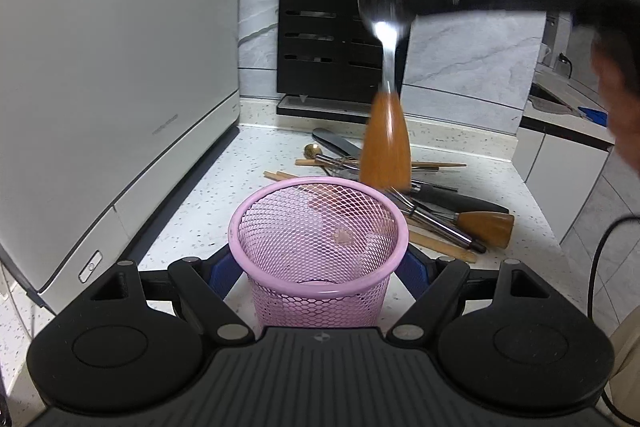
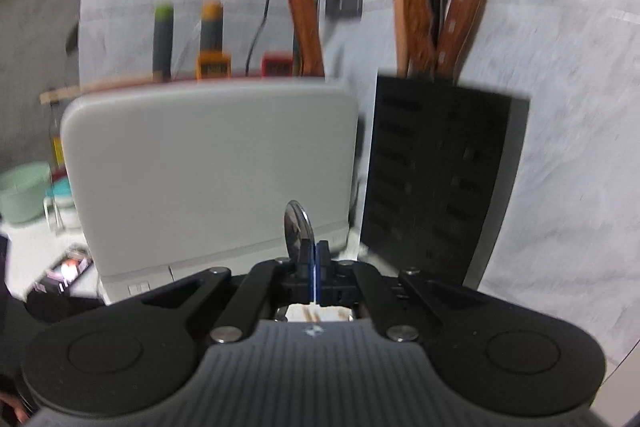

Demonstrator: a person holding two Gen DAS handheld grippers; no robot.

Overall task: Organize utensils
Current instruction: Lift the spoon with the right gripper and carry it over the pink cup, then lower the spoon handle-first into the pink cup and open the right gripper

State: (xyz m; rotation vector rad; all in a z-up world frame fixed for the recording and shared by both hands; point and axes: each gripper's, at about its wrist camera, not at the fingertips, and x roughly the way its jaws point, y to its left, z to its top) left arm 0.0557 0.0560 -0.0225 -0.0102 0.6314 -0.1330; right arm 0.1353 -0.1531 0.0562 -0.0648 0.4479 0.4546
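Observation:
My left gripper [image 1: 318, 265] is shut on a pink mesh cup [image 1: 318, 243] and holds it upright on the speckled counter [image 1: 208, 195]. My right gripper [image 2: 315, 251] is shut on a metal spoon [image 2: 297, 229] by its bowl. In the left wrist view that spoon [image 1: 386, 67] hangs with its wooden handle down, just above and behind the cup's far rim, and the right gripper [image 1: 416, 5] reaches in from the upper right. A pile of utensils [image 1: 432, 203] lies behind the cup: chopsticks, a whisk, a small gold spoon and a wooden-handled tool.
A large white appliance [image 1: 108, 79] fills the left side. A black knife block [image 1: 340, 15] stands against the marble wall behind the pile. The counter's edge runs down the right side. A black cable [image 1: 596, 267] hangs at the far right.

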